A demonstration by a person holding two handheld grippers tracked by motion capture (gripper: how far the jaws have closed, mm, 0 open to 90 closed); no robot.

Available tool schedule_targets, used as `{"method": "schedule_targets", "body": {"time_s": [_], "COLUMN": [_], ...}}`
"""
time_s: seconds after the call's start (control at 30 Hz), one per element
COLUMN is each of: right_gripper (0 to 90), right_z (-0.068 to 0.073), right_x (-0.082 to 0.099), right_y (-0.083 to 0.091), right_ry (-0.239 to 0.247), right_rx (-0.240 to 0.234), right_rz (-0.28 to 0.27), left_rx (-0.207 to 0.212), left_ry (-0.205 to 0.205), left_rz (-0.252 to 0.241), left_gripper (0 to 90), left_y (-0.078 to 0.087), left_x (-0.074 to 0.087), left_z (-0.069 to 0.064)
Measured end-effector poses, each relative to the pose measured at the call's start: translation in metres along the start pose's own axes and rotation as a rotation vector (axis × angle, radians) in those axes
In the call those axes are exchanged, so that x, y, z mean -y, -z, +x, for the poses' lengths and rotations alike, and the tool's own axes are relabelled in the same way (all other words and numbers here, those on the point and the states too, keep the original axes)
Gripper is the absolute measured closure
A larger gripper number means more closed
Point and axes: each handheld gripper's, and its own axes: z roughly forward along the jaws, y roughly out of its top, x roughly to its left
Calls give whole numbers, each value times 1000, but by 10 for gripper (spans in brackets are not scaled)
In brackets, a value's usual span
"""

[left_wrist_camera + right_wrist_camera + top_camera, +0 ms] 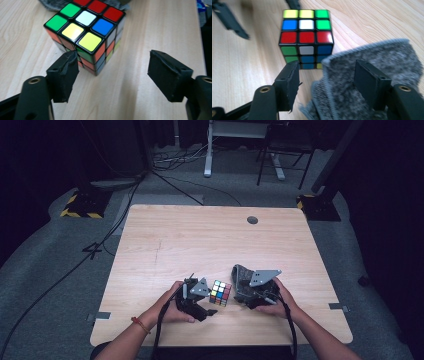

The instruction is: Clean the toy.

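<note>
Scrambled puzzle cube between two hand-held grippers on a wooden tabletop

The cube (220,292) sits on the tabletop (200,240) near the person's edge; no brand, label or writing is readable on it. The left gripper (112,68) is open, its jaws spread, one pad at the cube's near bottom corner, nothing clamped. The right gripper (327,80) has a grey cloth (367,62) bunched between its spread jaws, and I cannot tell if the pads press it.

Grey cloth (53,6) cut off by the left gripper view's top edge
</note>
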Motion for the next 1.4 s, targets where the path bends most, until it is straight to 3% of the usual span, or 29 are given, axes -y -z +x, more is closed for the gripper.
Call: {"method": "schedule_targets", "body": {"time_s": [0.1,0.17,0.3,0.43,0.63,0.77,1.0,1.1,1.27,1.4], "right_gripper": [379,386,397,416,419,419,407,396,377,368], "right_z": [-5,-8,-13,-17,-17,-17,-16,-13,-1,5], "right_x": [4,6,10,13,13,13,13,12,5,0], "right_y": [1,2,2,-1,-2,-3,-2,-1,0,-1], "right_ry": [-11,-16,-29,-36,-35,-34,-31,-26,29,66], "right_rx": [11,26,44,45,42,39,26,2,-8,-16], "right_rz": [15,26,52,73,87,90,84,68,38,47], "left_rx": [1,-16,-65,-78,-65,-93,-61,-34,-20,-1], "left_ry": [-33,-29,24,38,16,1,-2,-16,-34,-47], "left_rz": [8,9,-31,-42,-9,-7,-3,-12,-8,-4], "left_gripper": [288,259,209,165,160,162,166,229,277,287], "left_y": [-2,-3,-1,-4,-18,-25,-33,-34,-34,-34], "left_x": [-3,-4,-3,-5,-12,-17,-18,-19,-20,-20], "left_z": [-5,-4,4,13,21,22,26,26,25,23]}}
